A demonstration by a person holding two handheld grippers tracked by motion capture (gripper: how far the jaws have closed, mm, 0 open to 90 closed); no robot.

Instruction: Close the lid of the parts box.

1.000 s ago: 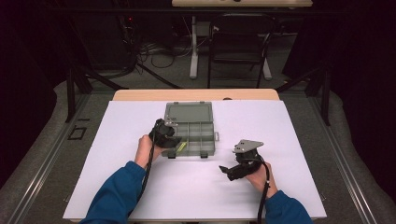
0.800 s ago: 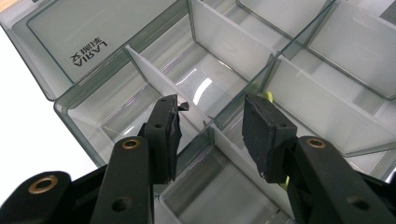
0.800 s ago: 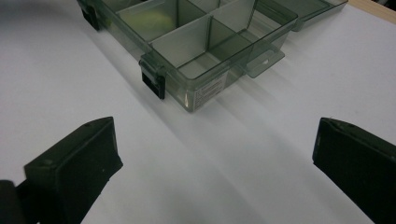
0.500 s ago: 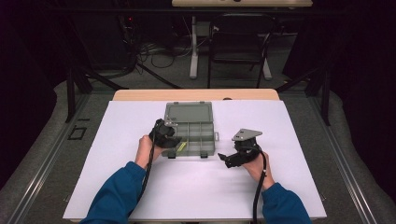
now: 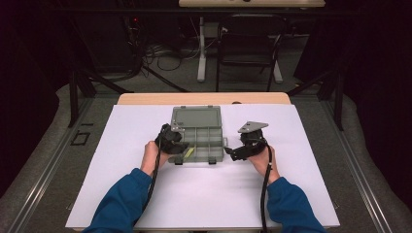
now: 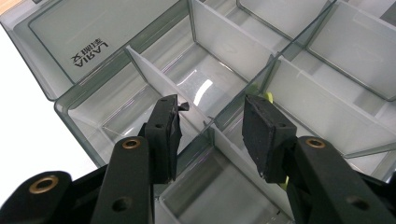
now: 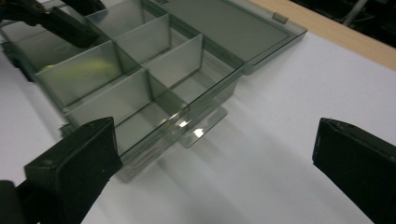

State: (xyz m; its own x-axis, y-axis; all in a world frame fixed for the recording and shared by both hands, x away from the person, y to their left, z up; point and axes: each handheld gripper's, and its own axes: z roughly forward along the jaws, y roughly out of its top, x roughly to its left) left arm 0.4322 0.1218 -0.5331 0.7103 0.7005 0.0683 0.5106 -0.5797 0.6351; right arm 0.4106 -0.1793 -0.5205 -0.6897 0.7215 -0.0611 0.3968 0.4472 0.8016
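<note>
1. Organiser box [image 5: 199,136]: a clear grey plastic box with its lid folded open away from the person. It lies near the middle of the white sheet [image 5: 301,194] that covers the bench [image 5: 145,98]. Thin dividers split the tray into several compartments.
2. Lid [image 6: 93,42]: it lies flat behind the tray, joined to it along the far edge. In the left gripper view it carries small printed lettering, seen upside down.
3. Yellow-green item [image 5: 188,152]: a small object in a compartment at the near left of the tray, just beside the left gripper. In the left gripper view a sliver of it [image 6: 268,96] shows behind the right-hand jaw; what it is cannot be told.
4. Left gripper [image 6: 210,126]: held in the person's left hand [image 5: 151,154] at the near left corner of the box. Its jaws stand part-way apart over the tray, straddling a divider where two walls meet. The pads do not press on anything.
5. Right gripper [image 5: 233,153]: held in the person's right hand [image 5: 262,160] on the right of the box, close to its near right corner, with the grey plate on top. In the right gripper view its jaws stand wide apart with bare white sheet between them; the box lies ahead of the left-hand jaw, untouched.
6. Latch tab [image 7: 201,128]: a clear tab juts from the side of the tray onto the sheet, ahead of the right gripper's jaws.
7. Sleeves [image 5: 121,204]: both forearms, in blue, enter from the near edge of the bench.
</note>
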